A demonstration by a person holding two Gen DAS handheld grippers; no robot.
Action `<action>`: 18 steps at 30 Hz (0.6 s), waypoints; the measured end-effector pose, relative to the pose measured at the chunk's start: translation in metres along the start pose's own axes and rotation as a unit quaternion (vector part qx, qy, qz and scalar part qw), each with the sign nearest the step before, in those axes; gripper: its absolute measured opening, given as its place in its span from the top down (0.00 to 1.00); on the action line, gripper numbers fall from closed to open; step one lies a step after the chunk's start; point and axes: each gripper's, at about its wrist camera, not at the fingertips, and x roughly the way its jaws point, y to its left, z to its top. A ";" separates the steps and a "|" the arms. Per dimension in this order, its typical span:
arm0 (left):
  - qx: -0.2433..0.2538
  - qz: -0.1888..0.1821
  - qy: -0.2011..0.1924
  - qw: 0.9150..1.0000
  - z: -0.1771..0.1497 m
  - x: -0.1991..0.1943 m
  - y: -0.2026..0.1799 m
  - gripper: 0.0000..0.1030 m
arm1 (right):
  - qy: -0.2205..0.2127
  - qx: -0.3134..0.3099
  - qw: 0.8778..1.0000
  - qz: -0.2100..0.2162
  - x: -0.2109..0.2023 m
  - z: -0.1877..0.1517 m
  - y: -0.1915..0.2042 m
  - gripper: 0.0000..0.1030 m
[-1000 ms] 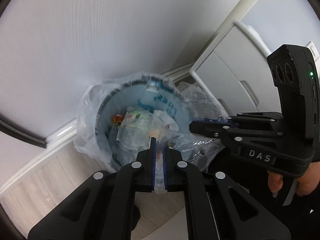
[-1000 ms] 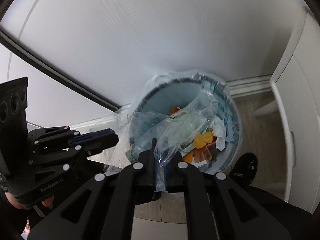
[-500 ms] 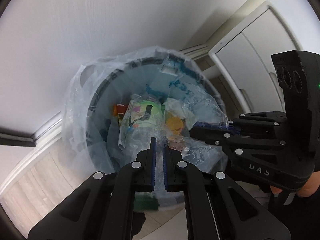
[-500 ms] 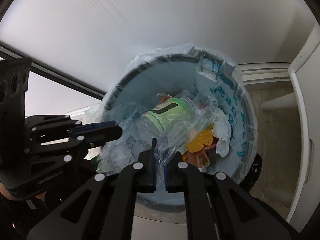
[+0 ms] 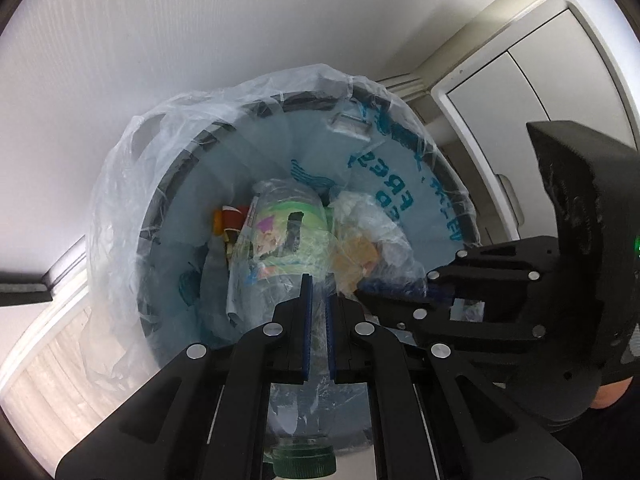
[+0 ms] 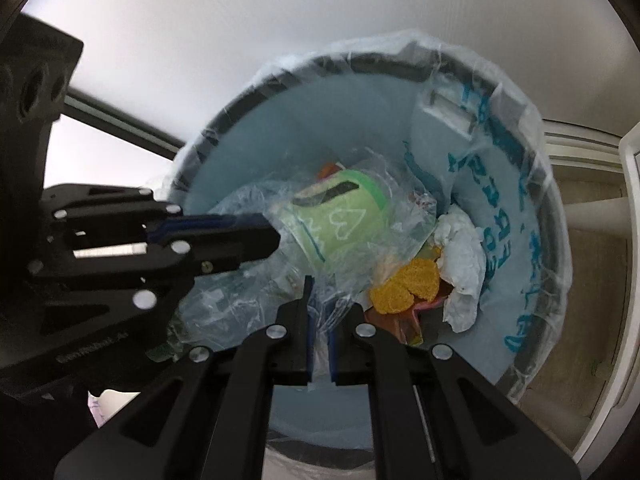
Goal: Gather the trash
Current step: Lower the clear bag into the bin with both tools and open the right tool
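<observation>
Both tools are showing black plastic bodies: the left tool (image 5: 317,286) and the right tool (image 6: 319,290) are carrying round silver screws and blue finger pads (image 5: 306,320); a green light (image 5: 637,245) is glowing.

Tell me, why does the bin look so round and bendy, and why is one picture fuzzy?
Left wrist view: the fisheye lens bulges the bin and curves the wall. Right wrist view: motion smears the left gripper; the plastic bag glints.
</observation>
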 end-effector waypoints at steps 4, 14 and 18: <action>-0.001 0.005 -0.005 1.000 0.000 -0.003 -0.001 0.95 | -0.004 -0.006 1.000 -0.006 0.001 -0.001 0.003 0.93; 0.013 0.015 -0.035 0.999 0.001 -0.032 -0.003 0.95 | -0.039 -0.023 0.997 -0.063 -0.022 -0.013 0.016 0.92; 0.017 0.020 -0.042 0.999 -0.001 -0.040 -0.006 0.85 | -0.044 -0.023 0.996 -0.072 -0.031 -0.021 0.021 0.58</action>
